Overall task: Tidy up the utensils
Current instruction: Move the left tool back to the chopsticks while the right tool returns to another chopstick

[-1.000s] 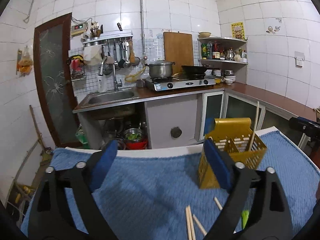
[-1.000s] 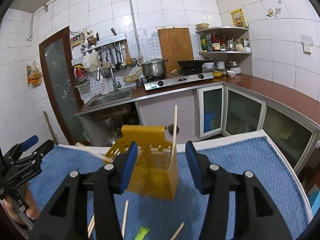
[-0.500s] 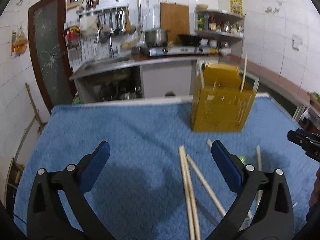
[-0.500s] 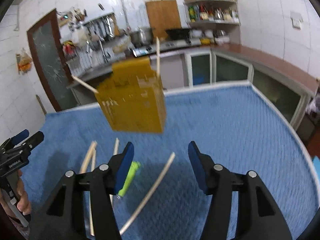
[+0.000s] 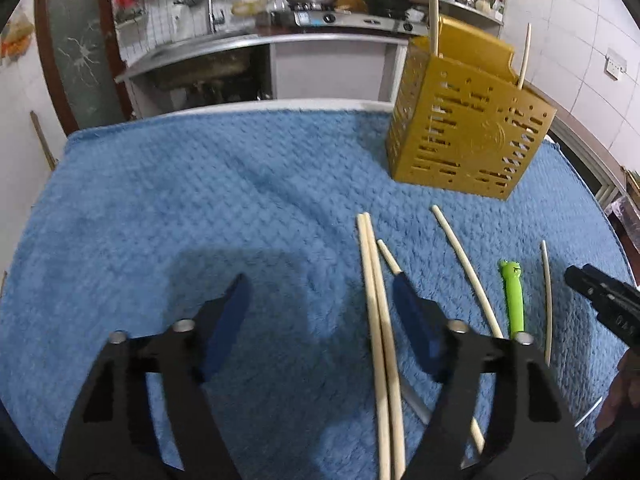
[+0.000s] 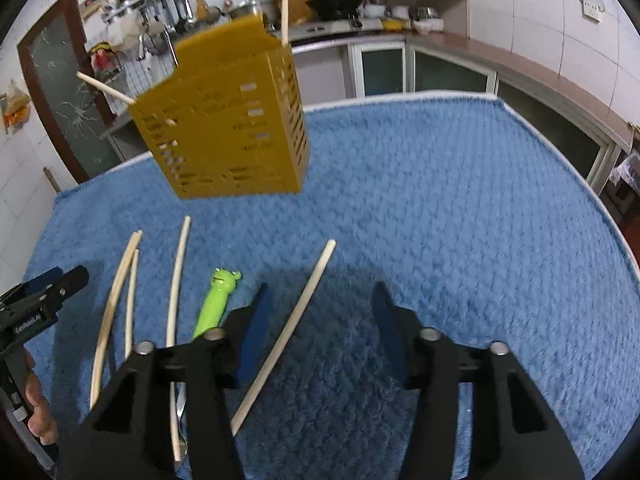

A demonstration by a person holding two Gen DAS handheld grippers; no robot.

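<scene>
A yellow slotted utensil holder (image 5: 468, 140) (image 6: 228, 132) stands on the blue towel with two chopsticks upright in it. Several loose chopsticks and a green frog-headed utensil (image 5: 512, 296) (image 6: 218, 300) lie in front of it. My left gripper (image 5: 320, 284) hangs low over the towel, its jaws closing. A pair of chopsticks (image 5: 376, 300) lies between its fingers near the right pad, not pressed. My right gripper (image 6: 320, 288) is also closing, and a single chopstick (image 6: 304, 308) runs between its fingers close to the left pad, untouched.
The blue towel (image 5: 160, 200) (image 6: 460, 200) covers the whole table, whose far edge lies just behind the holder. A grey metal handle (image 5: 412, 400) lies under the left gripper's right finger. Behind the table is a kitchen counter with a sink (image 5: 208, 48) and stove.
Both grippers have tipped downward and sunk toward the towel. Their jaws have narrowed, and the loose chopsticks now lie between the fingers.
</scene>
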